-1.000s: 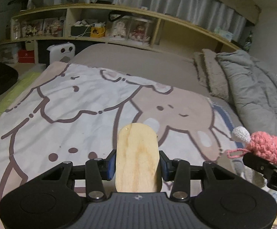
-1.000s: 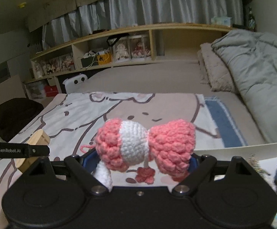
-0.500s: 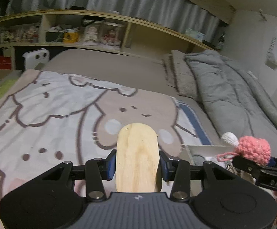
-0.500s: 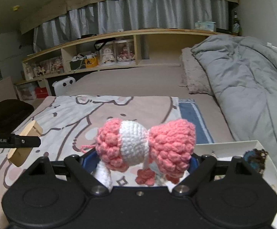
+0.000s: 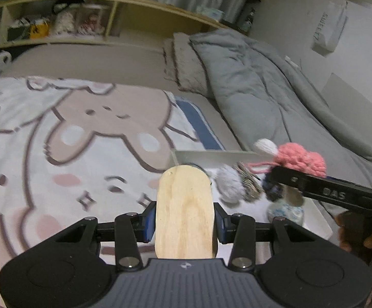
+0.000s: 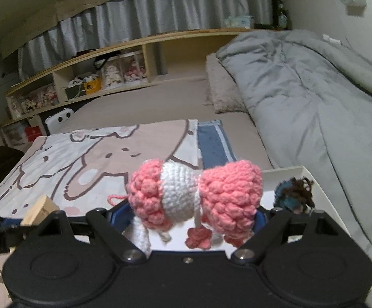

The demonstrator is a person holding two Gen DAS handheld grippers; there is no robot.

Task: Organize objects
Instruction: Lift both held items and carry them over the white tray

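The likeliest trouble lies at the shallow white open tray [image 5: 211, 155] on the bed, which is already partly full: a grey fluffy pompom [image 5: 228, 184], a striped tufted piece beside it, a small blue-and-white patterned ceramic item [image 5: 285, 211] and a dark blue-and-brown yarn tuft [image 6: 294, 192] sit in it. If either load is set down on top of these, it could knock the ceramic piece over or push something across the low wall. The two grippers are also close together, so they could bump over the tray.

The left gripper [image 5: 184, 218] has its jaws drawn in tight on a flat, rounded pale wooden block [image 5: 184, 210], which stands up between the blue pads just short of the tray's near corner. The smooth faces could slip if the grip tilts.

The right gripper [image 6: 186, 215] has its jaws set wide and closed on a pink-and-white crocheted bow-shaped toy [image 6: 196, 195], held over the tray's near part. The soft yarn may snag on a pad at release, and its loose pink strand could catch.

The surface is a bed with a cartoon-bear printed blanket [image 5: 57, 141], soft and uneven, so the tray may rock. A rumpled grey quilt [image 6: 314, 89] lies along the right, a long wooden shelf [image 6: 96, 71] of boxes and figures runs behind, and grey curtains hang above.
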